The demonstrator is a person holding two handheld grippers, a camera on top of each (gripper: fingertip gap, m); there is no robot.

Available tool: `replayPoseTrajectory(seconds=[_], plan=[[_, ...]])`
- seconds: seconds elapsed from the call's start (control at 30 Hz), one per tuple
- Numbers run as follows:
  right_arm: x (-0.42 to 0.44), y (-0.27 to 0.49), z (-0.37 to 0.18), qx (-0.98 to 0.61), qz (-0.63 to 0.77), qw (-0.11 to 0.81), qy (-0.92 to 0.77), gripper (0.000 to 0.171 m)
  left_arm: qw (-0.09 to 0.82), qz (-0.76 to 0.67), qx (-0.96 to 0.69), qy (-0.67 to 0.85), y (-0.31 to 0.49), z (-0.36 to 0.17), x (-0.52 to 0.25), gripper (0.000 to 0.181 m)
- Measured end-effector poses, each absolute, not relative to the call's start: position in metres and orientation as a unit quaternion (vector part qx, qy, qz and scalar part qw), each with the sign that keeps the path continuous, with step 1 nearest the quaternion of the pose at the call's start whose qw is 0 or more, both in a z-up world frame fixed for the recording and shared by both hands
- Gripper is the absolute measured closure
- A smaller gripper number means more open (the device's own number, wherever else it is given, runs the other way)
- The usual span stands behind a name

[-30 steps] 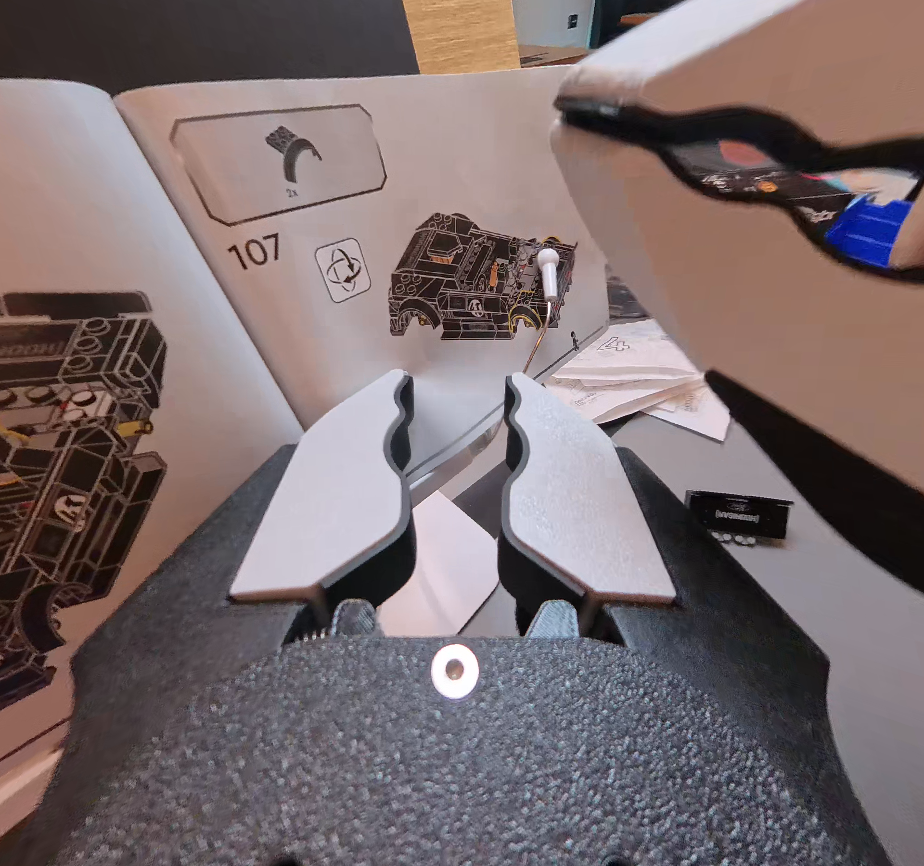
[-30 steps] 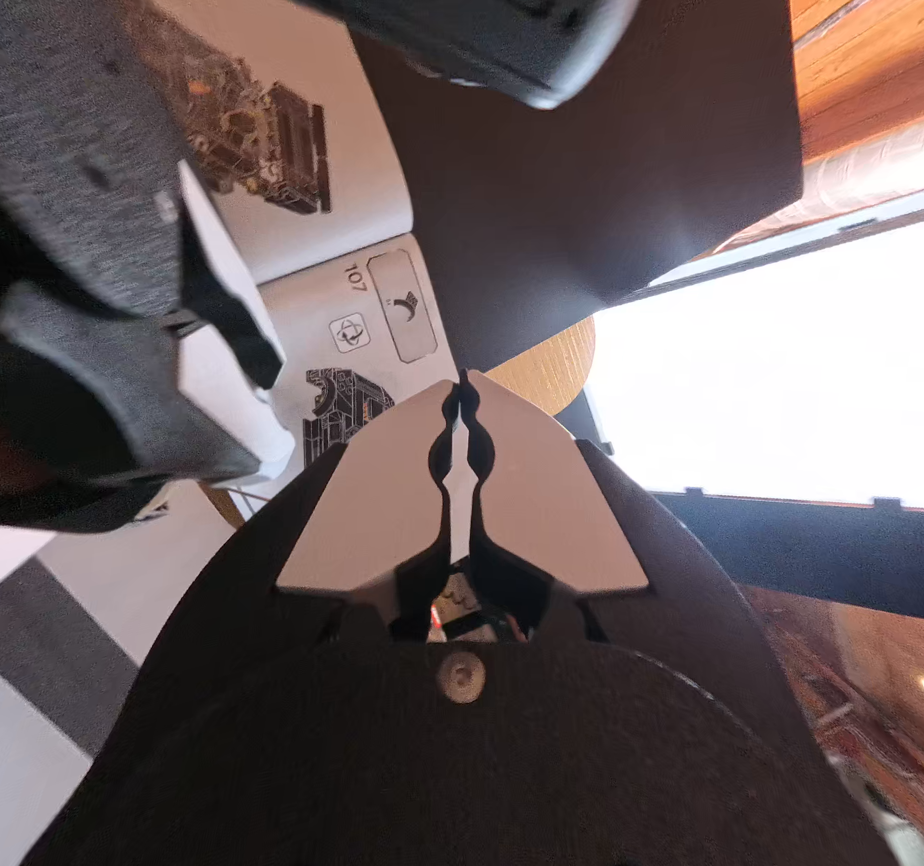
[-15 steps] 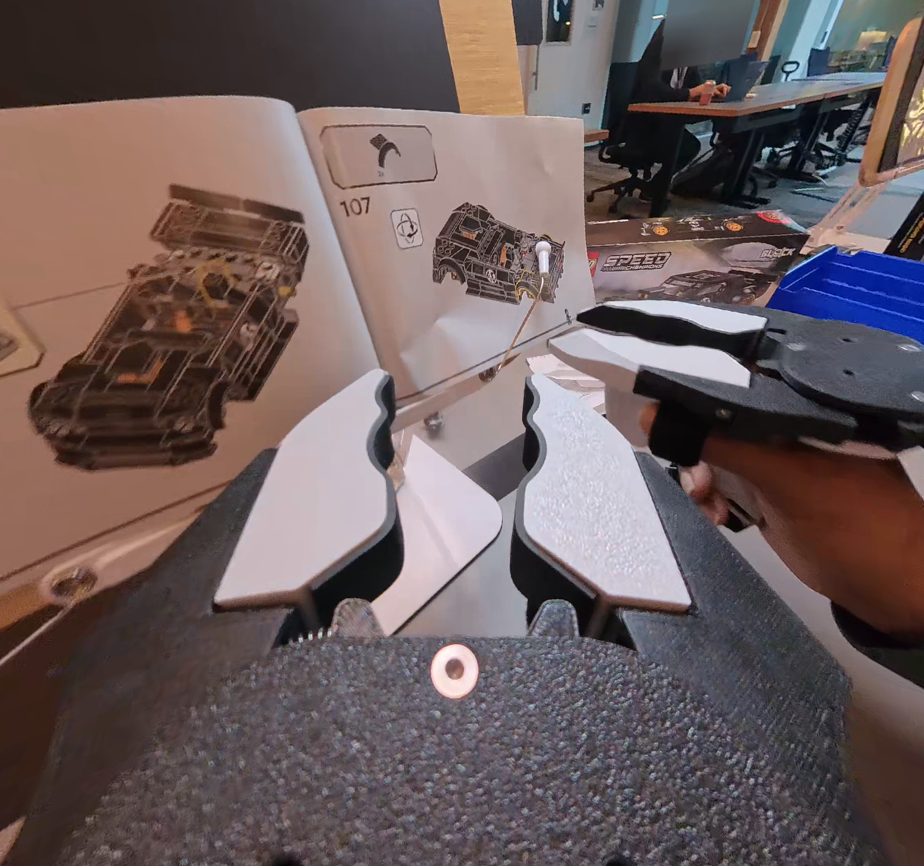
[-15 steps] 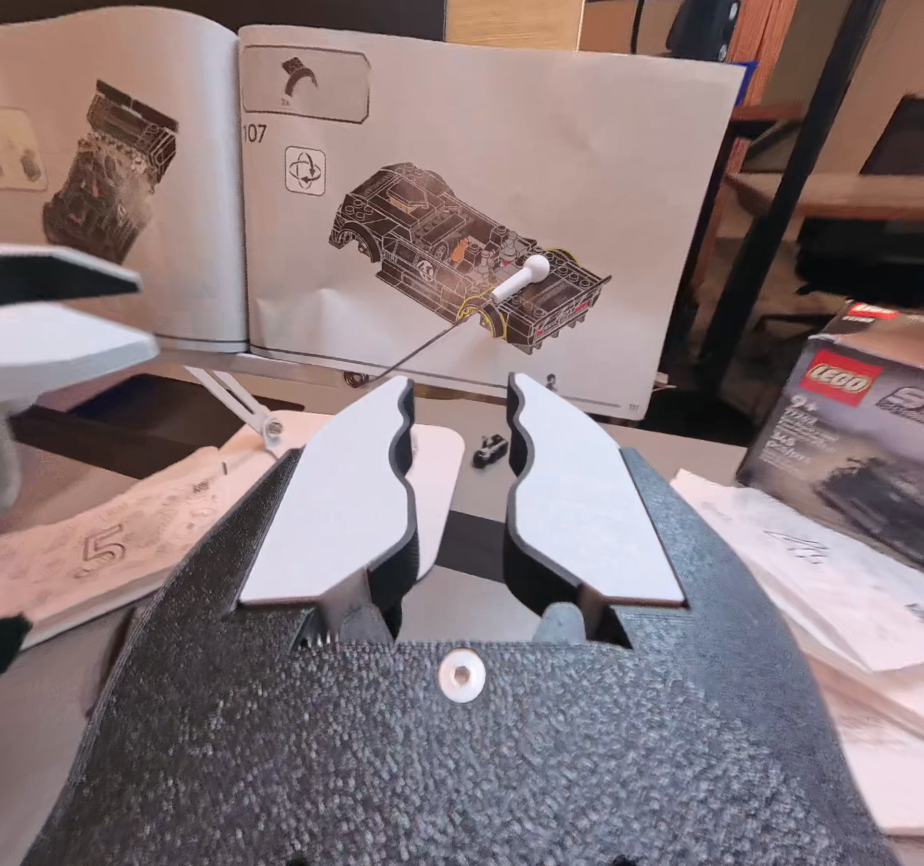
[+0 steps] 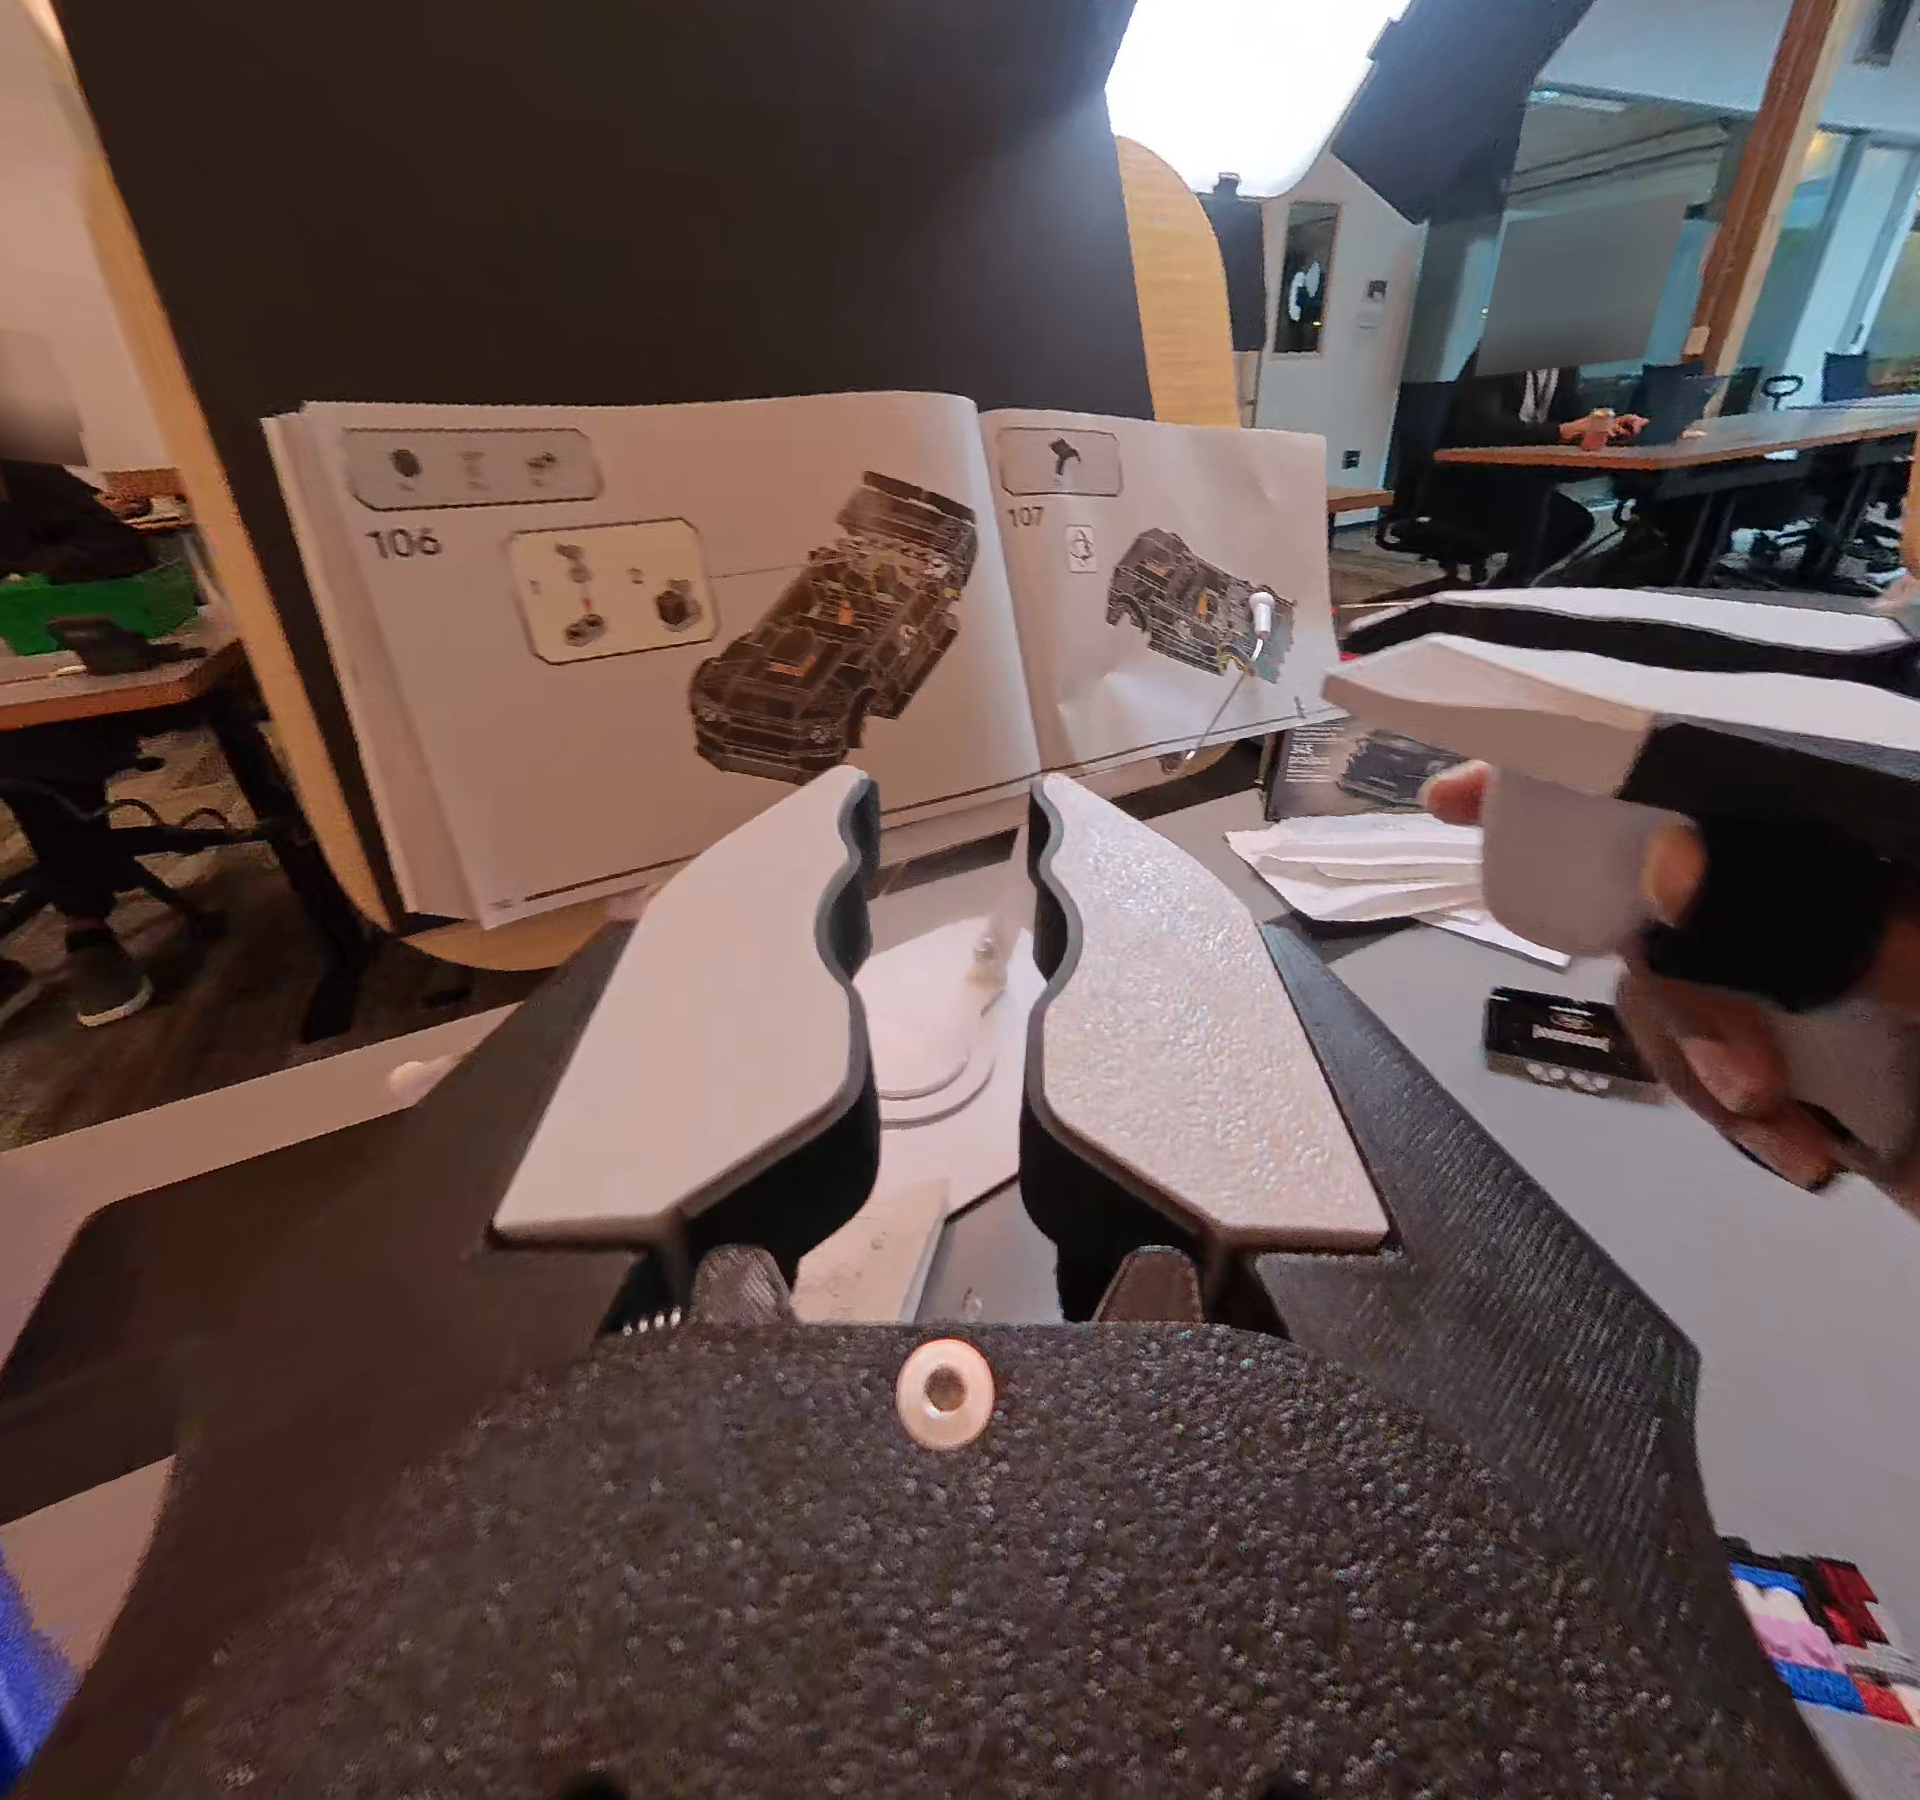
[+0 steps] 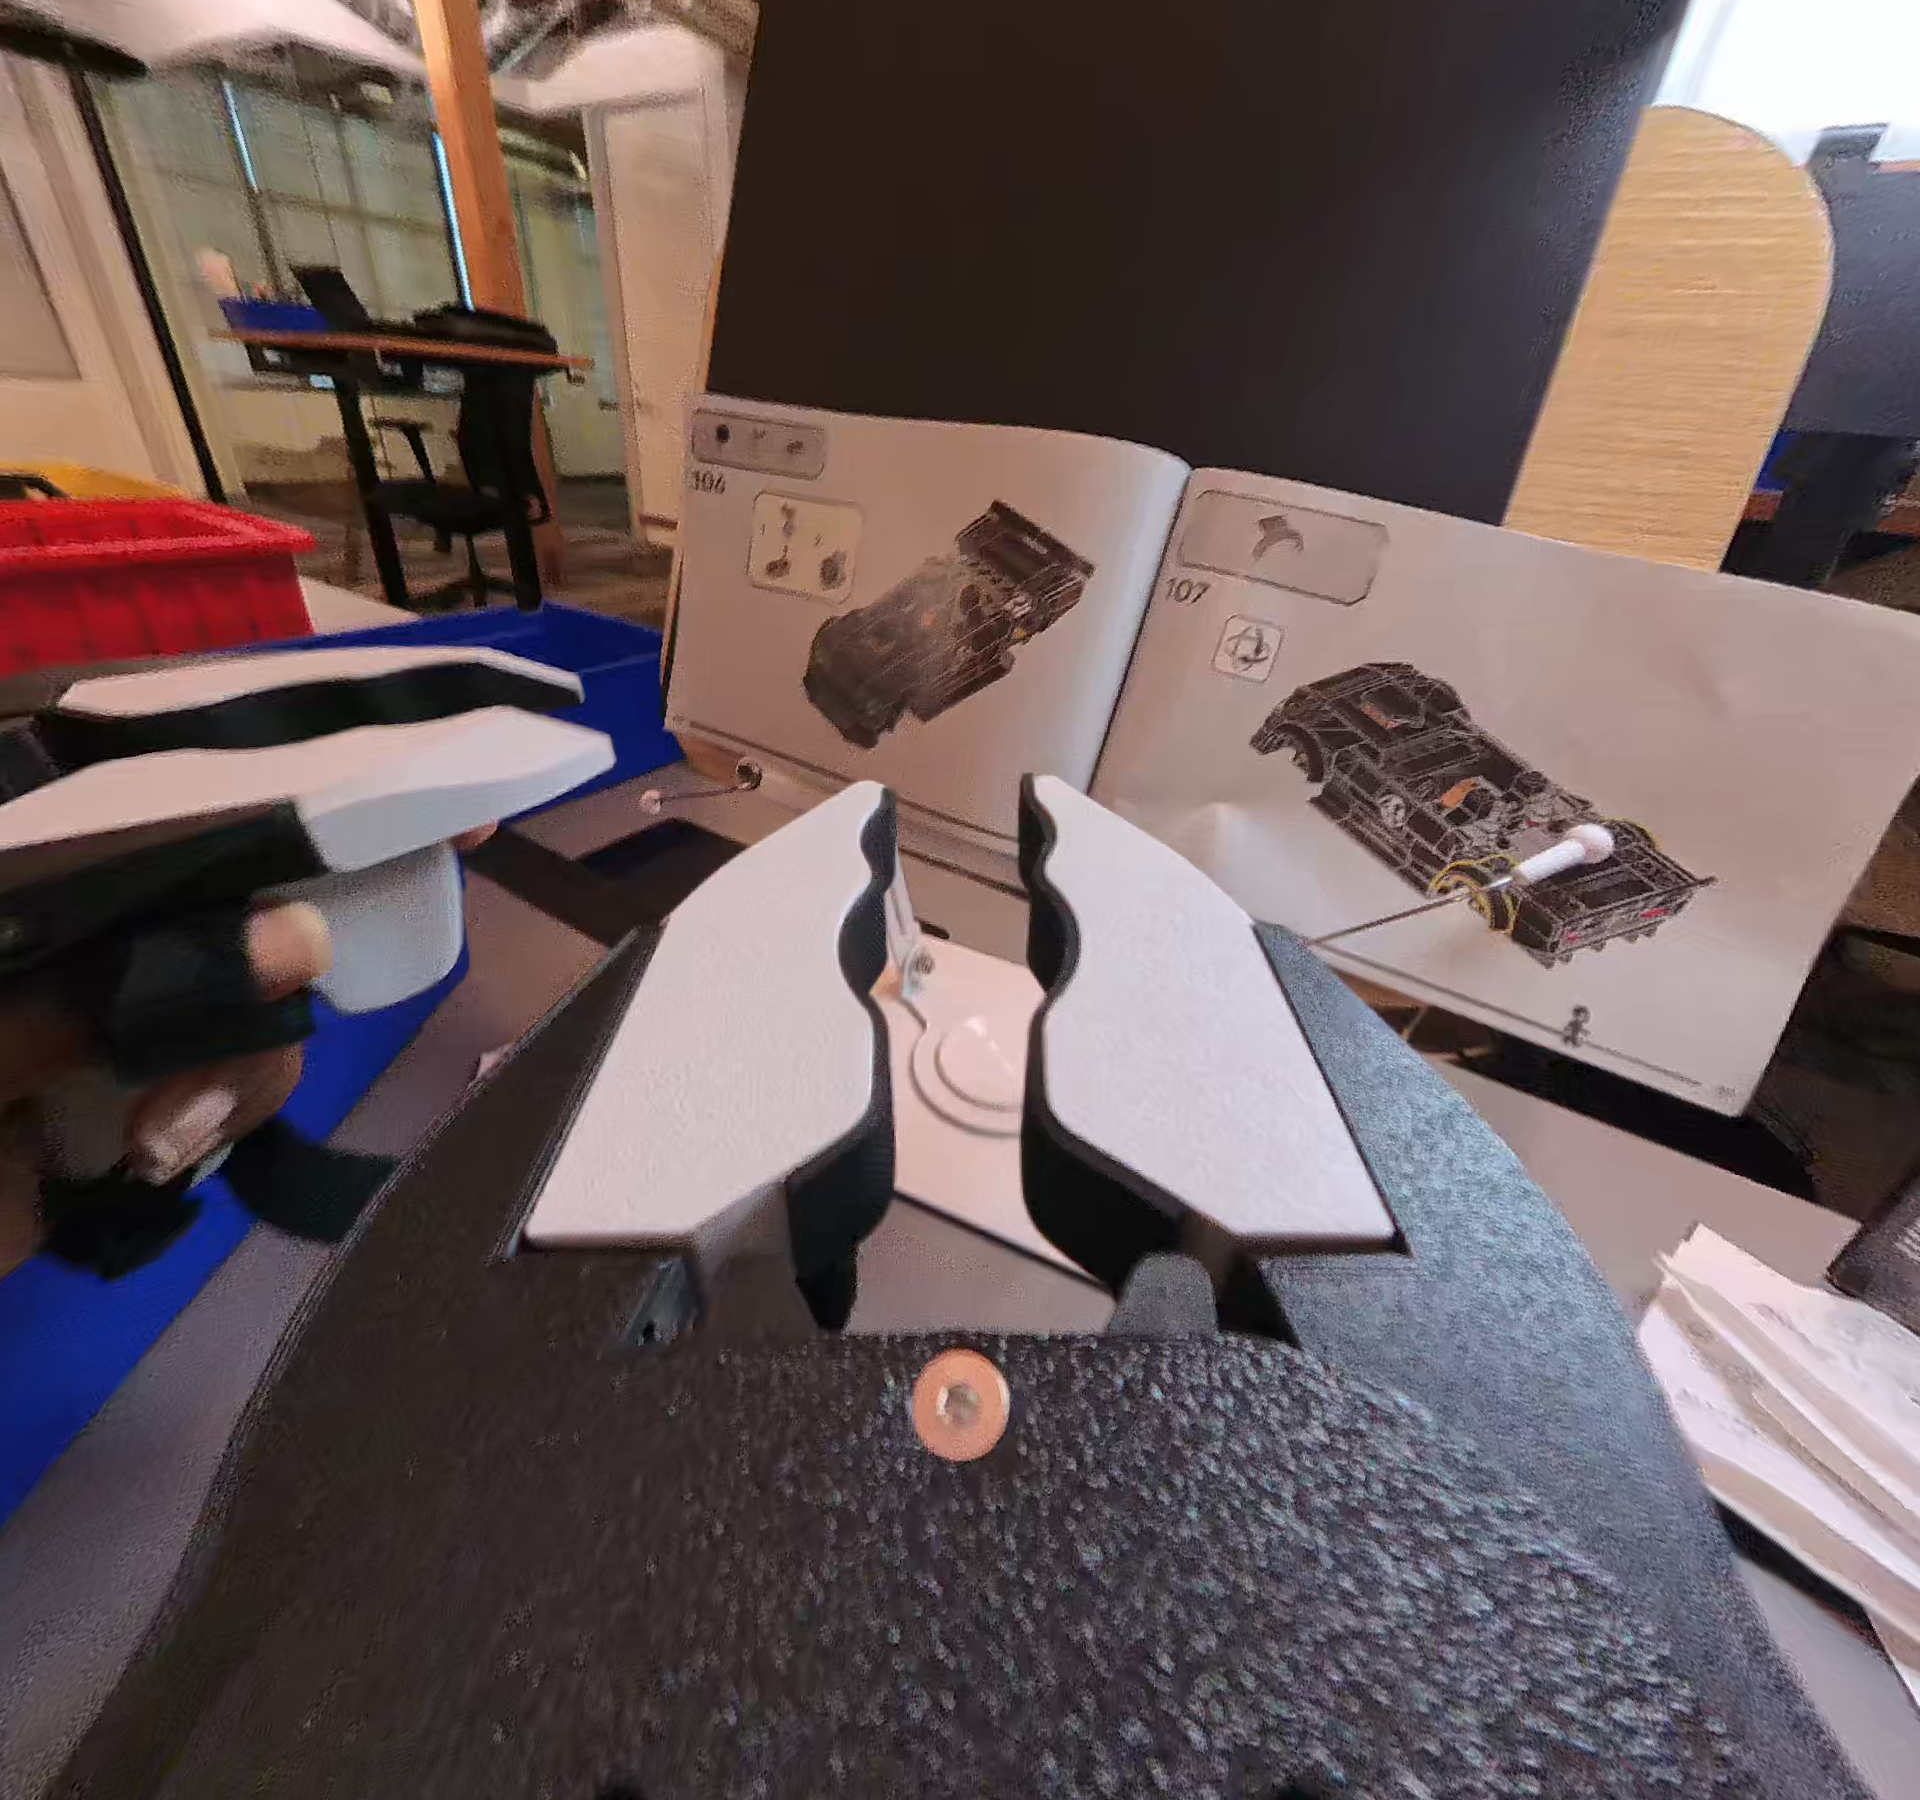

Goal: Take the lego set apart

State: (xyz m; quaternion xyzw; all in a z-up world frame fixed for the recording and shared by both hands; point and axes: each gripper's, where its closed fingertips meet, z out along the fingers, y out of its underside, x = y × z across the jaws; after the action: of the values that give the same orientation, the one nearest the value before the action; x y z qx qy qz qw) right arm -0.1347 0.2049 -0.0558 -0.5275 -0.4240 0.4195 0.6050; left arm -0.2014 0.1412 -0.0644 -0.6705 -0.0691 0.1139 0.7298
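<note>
Both the left gripper (image 5: 951,805) and right gripper (image 6: 954,800) stand narrowly parted, empty; the black lego piece (image 5: 1558,1036) lies flat at right of the left view (right gripper nearer, I judge).

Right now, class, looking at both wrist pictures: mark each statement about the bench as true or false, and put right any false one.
1. The instruction booklet stands open, propped upright on a stand. True.
2. The left gripper is shut on a black brick. False: its jaws stand apart with nothing between them.
3. The right gripper is open and empty. True.
4. A small black lego piece lies on the grey table, to the right of the left gripper. True.
5. The bin beside the booklet is green. False: it is blue, with a red bin behind it.
</note>
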Motion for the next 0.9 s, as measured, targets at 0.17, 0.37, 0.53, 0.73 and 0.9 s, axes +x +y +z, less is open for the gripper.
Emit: replayPoseTrajectory(seconds=[0.17, 0.37, 0.53, 0.73, 0.9], plan=[[-0.111, 0.188, -0.071, -0.566, 0.408, 0.571, -0.433, 0.160, 0.725, 0.129, -0.671, -0.083, 0.134, -0.068, -0.216, 0.170], [-0.099, 0.192, -0.075, -0.550, 0.391, 0.592, -0.440, 0.168, 0.717, 0.129, -0.679, -0.087, 0.140, -0.073, -0.217, 0.171], [-0.108, 0.188, -0.088, -0.539, 0.407, 0.591, -0.440, 0.169, 0.720, 0.120, -0.679, -0.080, 0.139, -0.070, -0.210, 0.167], [-0.143, 0.195, -0.081, -0.522, 0.388, 0.609, -0.454, 0.171, 0.726, 0.088, -0.678, -0.075, 0.138, -0.062, -0.194, 0.162], [-0.188, 0.211, -0.057, -0.505, 0.388, 0.620, -0.458, 0.171, 0.728, 0.087, -0.675, -0.079, 0.133, -0.061, -0.197, 0.162]])
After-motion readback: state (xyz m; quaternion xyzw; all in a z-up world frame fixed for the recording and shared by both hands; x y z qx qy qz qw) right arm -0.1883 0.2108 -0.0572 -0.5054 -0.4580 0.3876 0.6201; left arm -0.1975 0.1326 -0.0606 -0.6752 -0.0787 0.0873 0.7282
